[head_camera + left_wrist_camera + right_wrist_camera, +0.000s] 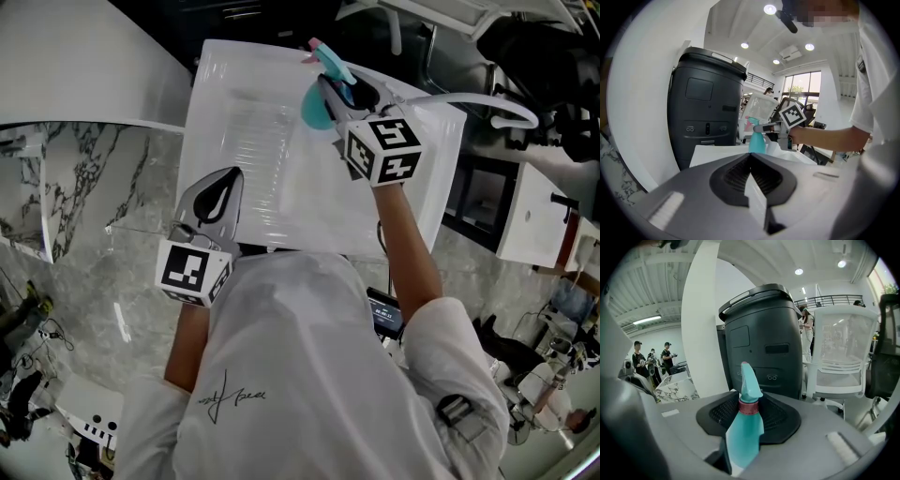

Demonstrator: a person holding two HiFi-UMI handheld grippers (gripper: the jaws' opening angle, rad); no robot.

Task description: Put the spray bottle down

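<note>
Spray bottle (743,427), smooth teal plastic with a pink collar and tapered nozzle, is clamped in your right claw (339,94) at the glossy white bench's (253,141) far edge. Your left claw (750,157) is closed and empty.

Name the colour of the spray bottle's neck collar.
Dark pink collar on the teal spray bottle; clearest in right gripper view.

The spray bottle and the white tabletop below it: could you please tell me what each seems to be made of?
The spray bottle looks like teal plastic: a moulded shape and smooth skin with a soft sheen. The tabletop is glossy white, probably laminate or a plastic sheet, judging by the streaky light reflections; I cannot tell which.
</note>
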